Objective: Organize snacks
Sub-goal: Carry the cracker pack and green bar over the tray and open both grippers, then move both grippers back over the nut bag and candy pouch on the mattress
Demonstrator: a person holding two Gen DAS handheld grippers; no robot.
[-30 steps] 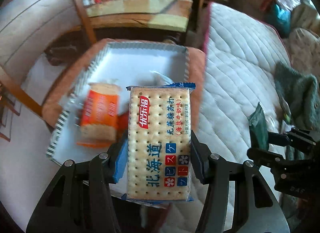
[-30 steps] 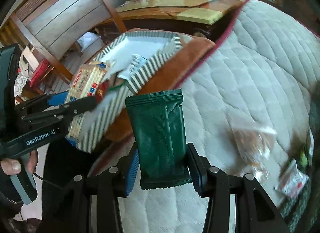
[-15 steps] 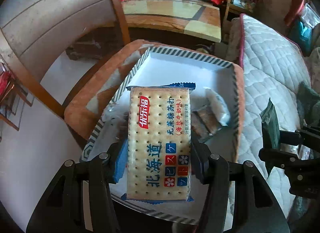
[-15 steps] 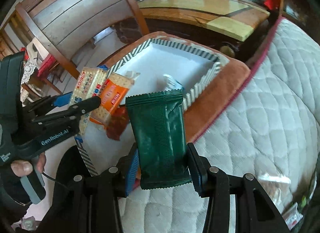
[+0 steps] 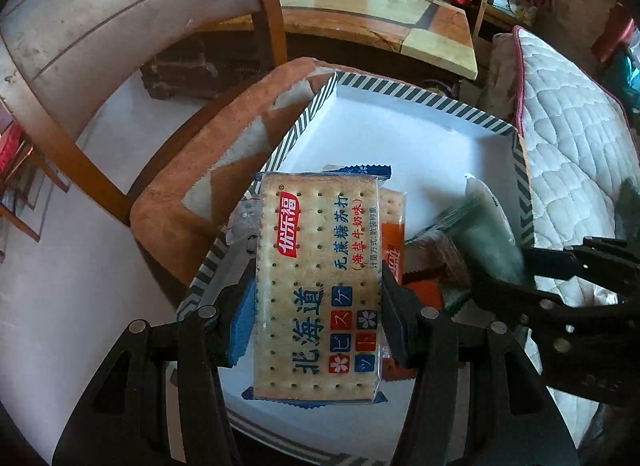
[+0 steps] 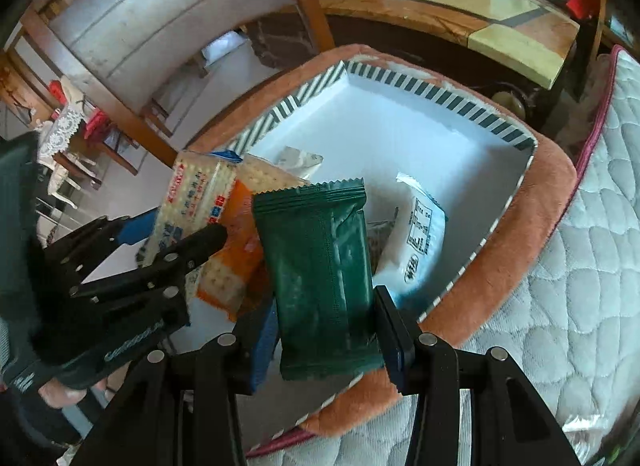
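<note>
My left gripper point(image 5: 318, 306) is shut on a blue-edged cracker pack point(image 5: 318, 282) and holds it above the near left part of the striped white box point(image 5: 420, 93). My right gripper point(image 6: 324, 330) is shut on a dark green snack pack point(image 6: 320, 278), held over the box's point(image 6: 440, 101) near right side. In the box lie an orange cracker pack point(image 6: 232, 262), a white pack point(image 6: 420, 242) and a small pale wrapper point(image 6: 300, 157). The left gripper and its crackers point(image 6: 192, 205) show in the right wrist view, the green pack point(image 5: 488, 234) in the left wrist view.
The box sits on an orange-brown cushion point(image 5: 192, 189) beside a quilted white bed point(image 6: 580, 266). A wooden chair point(image 5: 100, 45) stands behind on the left. A long wooden table point(image 5: 380, 21) runs along the back.
Both grippers have moved in over the box with their packs. The green pack now hangs above the box's inside instead of over the bed edge. Both grips are unchanged.
</note>
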